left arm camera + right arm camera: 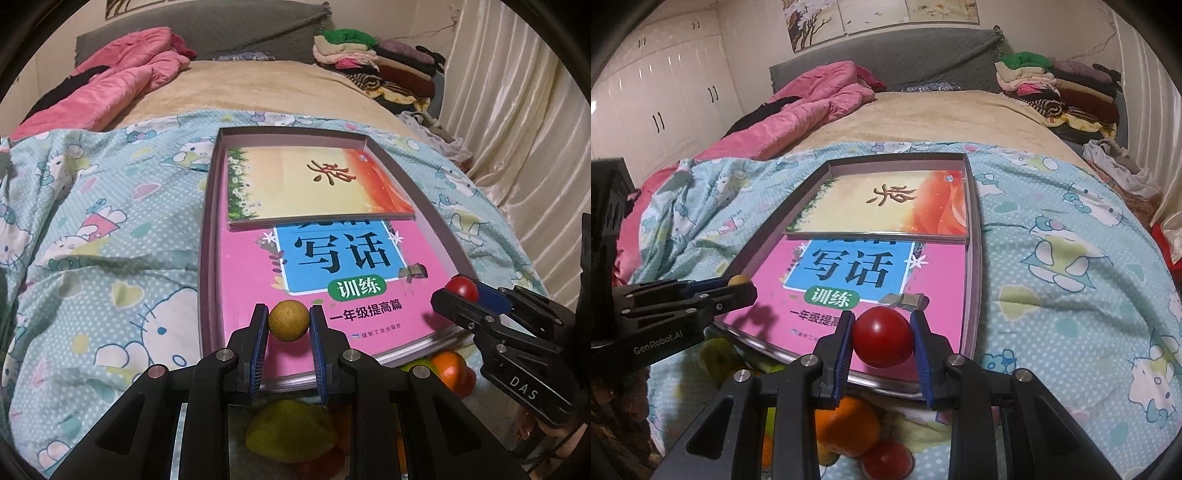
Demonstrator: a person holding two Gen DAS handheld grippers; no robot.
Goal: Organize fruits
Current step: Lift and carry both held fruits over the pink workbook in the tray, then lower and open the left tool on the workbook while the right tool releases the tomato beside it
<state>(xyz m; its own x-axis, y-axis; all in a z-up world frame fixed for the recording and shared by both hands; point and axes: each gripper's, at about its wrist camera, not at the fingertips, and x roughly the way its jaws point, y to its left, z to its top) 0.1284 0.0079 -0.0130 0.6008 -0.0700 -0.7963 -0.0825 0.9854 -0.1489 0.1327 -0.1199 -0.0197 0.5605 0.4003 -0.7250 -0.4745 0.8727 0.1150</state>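
Bed with cartoon-print quilt [110,229] fills the scene under both tools; pink duvet and folded clothes pile far ahead, not in play.

Shallow grey box [975,236], long side running away from both grippers, lies flat on the quilt straight ahead. Likely the sorting tray for the fruit. Inside: pink workbook [258,288] covering the near part of the floor, a smaller yellow-orange book [314,184] on top at the far end. The books probably give a firm flat floor over the soft bedding.

Loose fruit sits below and behind the fingertips, just short of the box's near edge: an orange [846,424], a second red fruit [886,461], a yellow-green one [291,432]. Pickup pile, by the look of it.

Right gripper [882,339]: closed on a red round fruit [882,339], a tomato or similar, pads on both sides, hanging over the workbook's near right part.

Left gripper [288,321]: jaws narrow, pinching a small tan ball-shaped fruit [288,321] at the fingertips, over the workbook's near left edge.

Both are pitched down toward the box with one fruit each, side by side and apart. Reads as a two-handed drop into the tray; release not yet made.
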